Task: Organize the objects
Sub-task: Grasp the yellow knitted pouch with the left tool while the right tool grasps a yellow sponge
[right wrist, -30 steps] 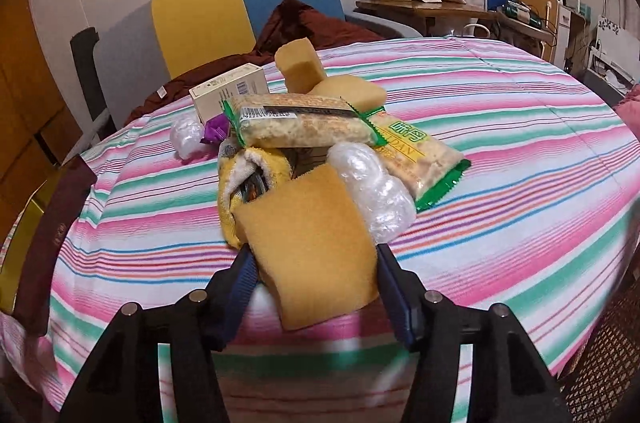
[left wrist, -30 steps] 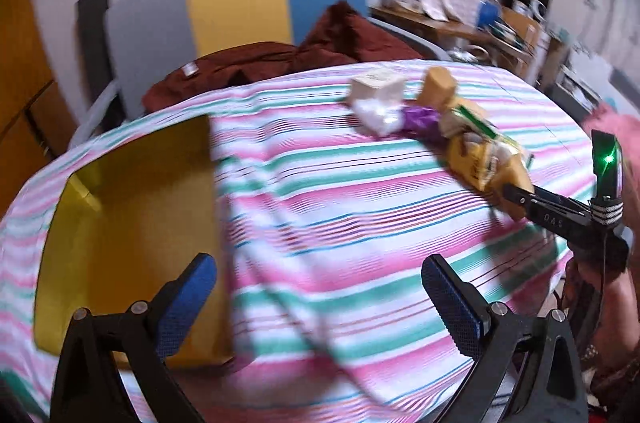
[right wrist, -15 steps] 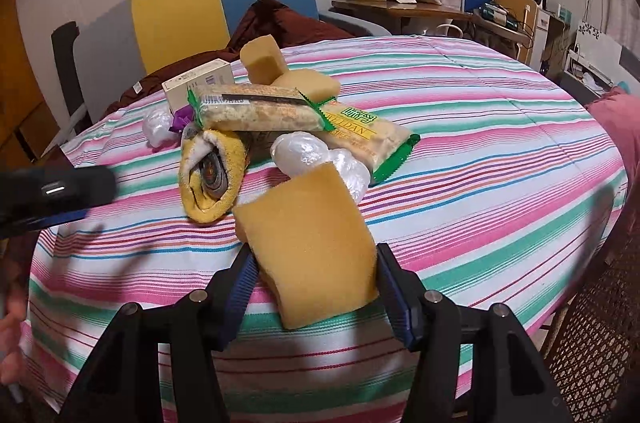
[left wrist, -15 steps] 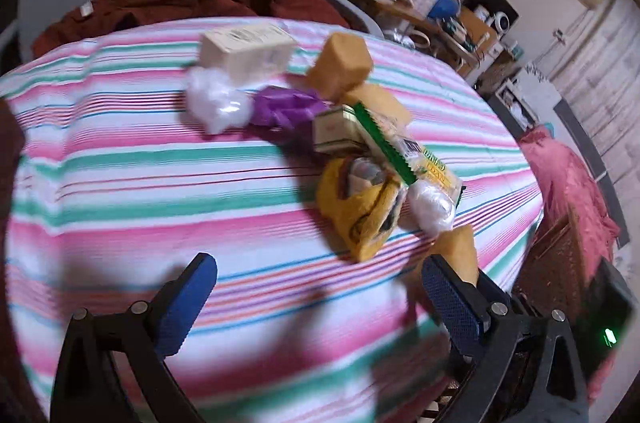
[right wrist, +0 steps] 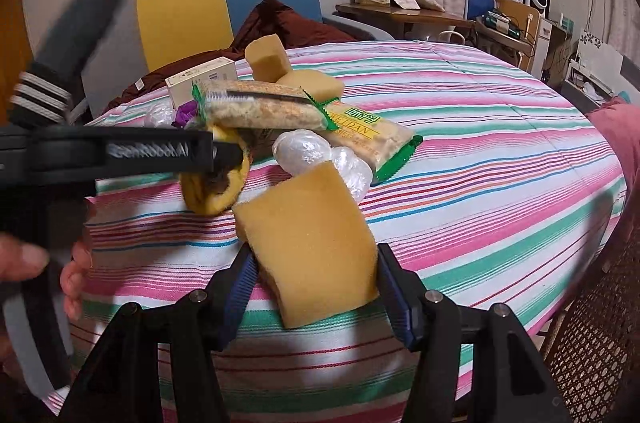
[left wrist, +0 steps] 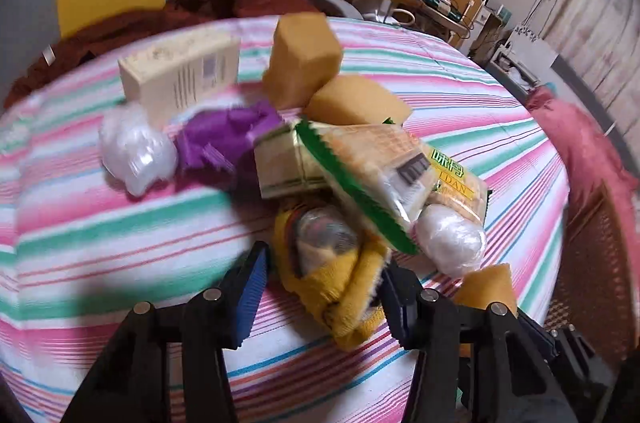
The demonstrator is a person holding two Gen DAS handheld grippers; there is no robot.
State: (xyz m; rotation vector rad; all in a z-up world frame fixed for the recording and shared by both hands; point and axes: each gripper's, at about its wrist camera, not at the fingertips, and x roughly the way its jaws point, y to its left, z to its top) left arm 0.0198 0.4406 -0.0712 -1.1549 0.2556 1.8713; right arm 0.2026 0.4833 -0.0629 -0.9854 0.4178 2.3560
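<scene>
Yellow sock bundle [left wrist: 340,279], rolled around something dark and round, sits at the near edge of the pile on the striped tablecloth [left wrist: 100,243]. Left gripper [left wrist: 320,287] straddles it, jaws closing; right pad looks to be against the fabric, left pad shows a sliver of cloth beside it, so not clamped yet as far as I can tell. Coming in steeply from above, which looks sensible: the sock is partly tucked under the green-edged cracker pack [left wrist: 372,175], so a top-down pinch on the free end avoids dragging the pack. Right gripper [right wrist: 314,275] is clenched on a tan sponge [right wrist: 308,243], held clear above the table, tilted, probably parked there so the left has room. Just beyond the sock: a clear plastic wad [left wrist: 448,235], the second cracker pack with yellow label [left wrist: 456,179], a small cream-green box [left wrist: 280,163] under the first pack. Further back: purple wrapper [left wrist: 224,139], another clear wad [left wrist: 136,151], a cream carton [left wrist: 180,75], two more tan sponges [left wrist: 304,59] stacked against each other. Behind the table, a chair [right wrist: 224,3] with dark red cloth [right wrist: 288,23] draped on it. Risk: lifting the sock may tip the cracker pack resting over it.
</scene>
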